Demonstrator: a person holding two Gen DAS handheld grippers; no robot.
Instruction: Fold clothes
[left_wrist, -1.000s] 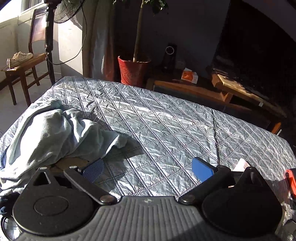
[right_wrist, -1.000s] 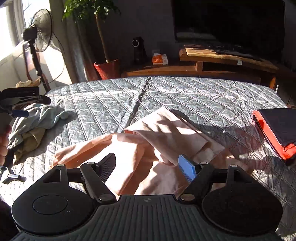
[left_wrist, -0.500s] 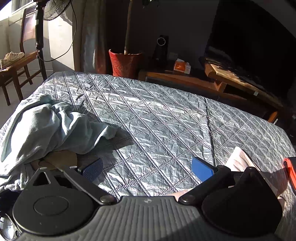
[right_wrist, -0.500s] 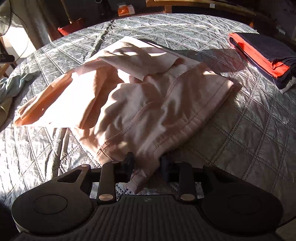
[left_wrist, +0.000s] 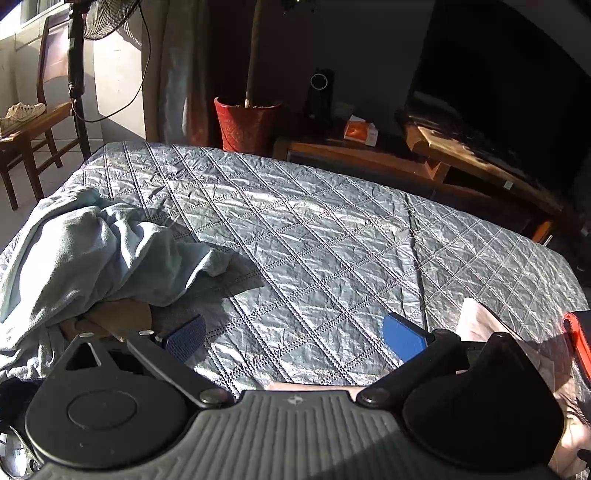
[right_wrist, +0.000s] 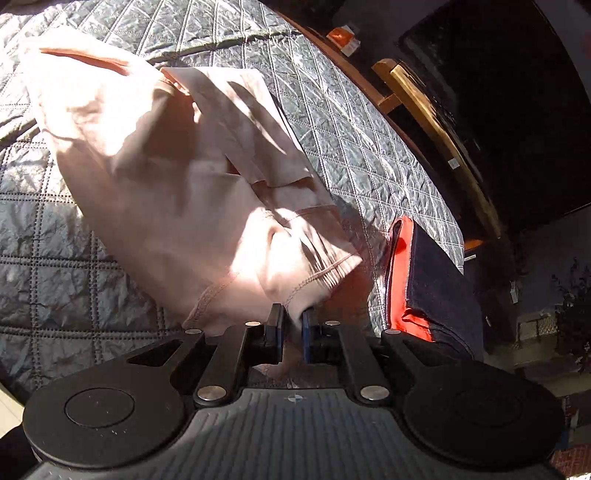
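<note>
**Right claw pinches the pink garment's hem; left claw waits spread**

The right claw (right_wrist: 293, 332) has its blue pads nearly together with a bunched bit of hem from the pink garment (right_wrist: 177, 177) squeezed between them. From that pinch the cloth fans away across the quilted bed cover (right_wrist: 48, 266), rumpled, with one flap lying doubled over its far side. Just beside the garment, on the side nearer the room's furniture, sits a folded dark and orange piece (right_wrist: 421, 280), apparently already done.

The left claw (left_wrist: 293, 338) stands spread wide with nothing between its pads, hovering above bare quilt. Off to its own left lies a crumpled pale blue garment (left_wrist: 92, 254), not yet folded; a corner of the pink one shows at the right edge of that view.

By my reading, the step in hand is taking hold of the pink garment to open it out. The next move likely calls for the spread claw to catch a second point along the same hem, so both can lift, pull the cloth taut and lay it flat before any fold is made.
</note>
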